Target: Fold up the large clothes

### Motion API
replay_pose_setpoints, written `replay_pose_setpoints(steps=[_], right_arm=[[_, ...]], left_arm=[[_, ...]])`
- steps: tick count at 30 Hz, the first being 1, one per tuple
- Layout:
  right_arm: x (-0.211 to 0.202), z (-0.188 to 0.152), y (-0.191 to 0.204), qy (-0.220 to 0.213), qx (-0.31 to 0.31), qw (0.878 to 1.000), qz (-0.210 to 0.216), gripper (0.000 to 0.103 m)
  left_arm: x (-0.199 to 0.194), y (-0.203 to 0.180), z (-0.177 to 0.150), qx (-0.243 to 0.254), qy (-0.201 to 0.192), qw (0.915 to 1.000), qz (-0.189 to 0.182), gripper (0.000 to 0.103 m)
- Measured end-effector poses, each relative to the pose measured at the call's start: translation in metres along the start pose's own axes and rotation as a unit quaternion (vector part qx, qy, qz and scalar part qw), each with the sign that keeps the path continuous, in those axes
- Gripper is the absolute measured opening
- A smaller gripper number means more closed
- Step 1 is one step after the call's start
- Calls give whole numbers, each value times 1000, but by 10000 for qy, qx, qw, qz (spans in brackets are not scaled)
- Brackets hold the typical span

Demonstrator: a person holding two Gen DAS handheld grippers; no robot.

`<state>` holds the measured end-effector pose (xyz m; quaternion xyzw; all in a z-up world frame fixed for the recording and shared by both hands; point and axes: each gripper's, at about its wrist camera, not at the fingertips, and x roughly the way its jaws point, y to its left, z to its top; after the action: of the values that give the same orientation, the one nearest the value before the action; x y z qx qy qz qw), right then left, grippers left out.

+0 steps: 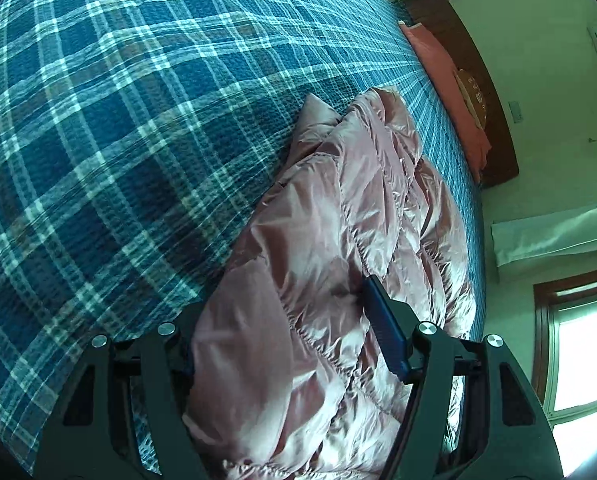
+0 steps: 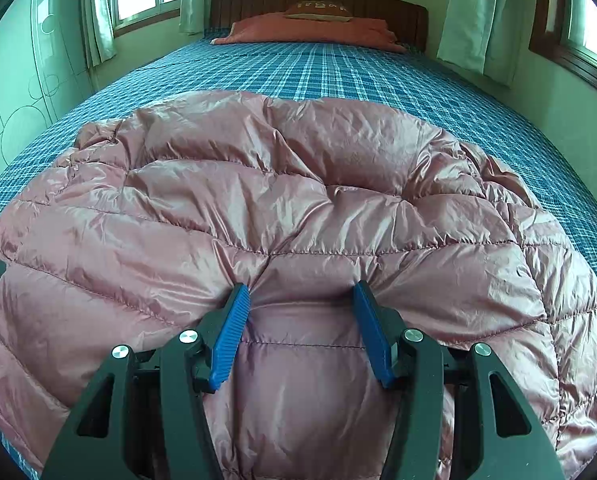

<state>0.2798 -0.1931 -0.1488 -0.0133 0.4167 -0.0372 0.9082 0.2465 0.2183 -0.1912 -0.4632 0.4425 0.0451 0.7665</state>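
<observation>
Blue plaid covers the bed (image 2: 378, 76), which stretches away beyond both sets of fingers to a wooden headboard (image 2: 258, 2) and a salmon pillow (image 2: 310, 32). On it lies the pink quilted down coat (image 2: 298, 184), spread across the near end, puffy and creased.

In the right wrist view the coat's long axis runs crosswise to the fingers, so its bulk lies ahead and to both sides. The right gripper (image 2: 301, 292) has a ridge of the shiny fabric bunched between its blue fingers (image 2: 230, 336), which press into it from both sides: a grip on the coat.

The left gripper (image 1: 282, 312) sits at the coat's end, looking along its length. Padding fills the gap, but one finger is hidden, so I cannot tell if it grips. Judging by this, the fold would carry the near edge forward toward the headboard.
</observation>
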Motion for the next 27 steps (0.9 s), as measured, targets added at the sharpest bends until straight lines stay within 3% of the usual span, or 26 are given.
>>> replay_pose_setpoints(steps=[4,8,11,14,18,20,27], right_arm=[[-1,0,1,-18,-1,10000,-12,54],[-1,-1,4,-31,-5,10000,-32,54],[-2,-2,5,-41,18,10000,-13,54],[-2,-2,6,-49,13,10000,-32,54],[-2,-2,7,-61,34,10000,-21,54],[-2,-2,8,-58,38,10000,-21,54],[-5,0,5,-40,54,10000,-42,54]], left_arm=[[7,-2,10,-74,-13,9999,-83,66],[13,-9,17,64,-13,9999,-85,53],[20,-9,26,156,45,9998,-74,53],[24,-21,26,595,75,9981,134,55],[23,-33,25,874,13,9962,62,26],[17,-41,25,988,-70,9951,-12,19],[-14,-88,12,1724,-422,9839,-222,15]])
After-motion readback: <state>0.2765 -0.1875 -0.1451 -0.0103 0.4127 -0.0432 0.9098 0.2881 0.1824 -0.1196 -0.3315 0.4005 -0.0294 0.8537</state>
